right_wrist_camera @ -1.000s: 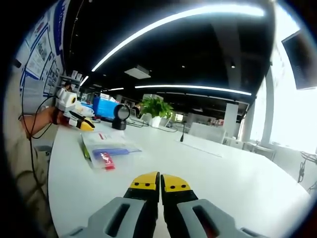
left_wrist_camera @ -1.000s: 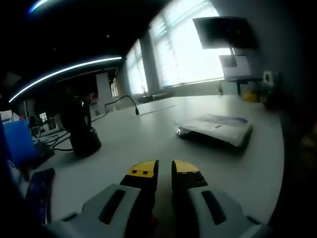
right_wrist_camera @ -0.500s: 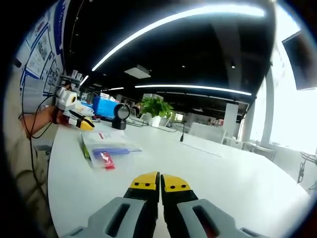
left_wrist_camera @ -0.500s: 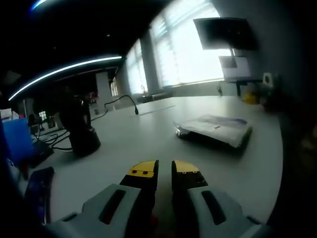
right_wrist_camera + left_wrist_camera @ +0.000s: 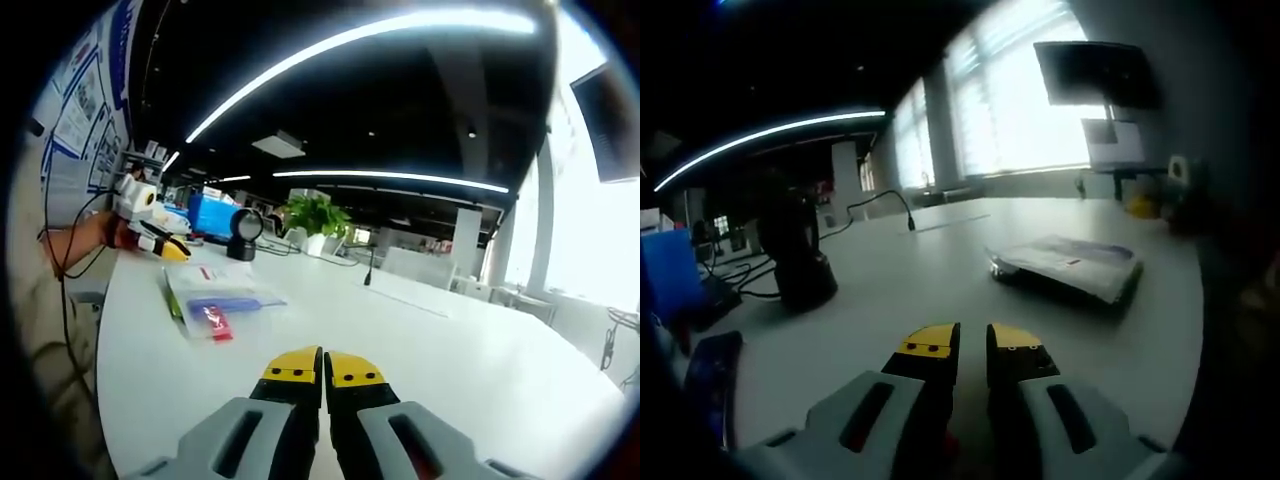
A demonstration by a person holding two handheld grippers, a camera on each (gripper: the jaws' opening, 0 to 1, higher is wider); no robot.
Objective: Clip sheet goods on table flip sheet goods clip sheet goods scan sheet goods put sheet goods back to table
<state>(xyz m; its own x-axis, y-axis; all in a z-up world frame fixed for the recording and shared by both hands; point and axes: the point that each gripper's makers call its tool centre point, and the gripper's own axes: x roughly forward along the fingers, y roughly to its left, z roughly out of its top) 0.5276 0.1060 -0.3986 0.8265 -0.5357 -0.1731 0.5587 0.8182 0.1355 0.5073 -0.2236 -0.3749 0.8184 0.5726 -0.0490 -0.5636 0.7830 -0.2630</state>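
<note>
A flat plastic-wrapped sheet pack (image 5: 1070,264) lies on the white table (image 5: 940,280), ahead and right of the left gripper (image 5: 971,342), whose jaws are nearly closed and empty. The right gripper (image 5: 323,368) is clenched on nothing. The pack looks light, floppy and slick, so an overhanging edge seems the best grip.

The left gripper view is dim and backlit by glaring windows (image 5: 1020,100); ceiling strip lights (image 5: 380,35) bow with fisheye distortion.

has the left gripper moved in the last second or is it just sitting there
Yes, slightly. In the left gripper view the sheet goods packet and the black scanner stand both slid a little leftward together, so the left gripper turned slightly; those things stayed put.
</note>
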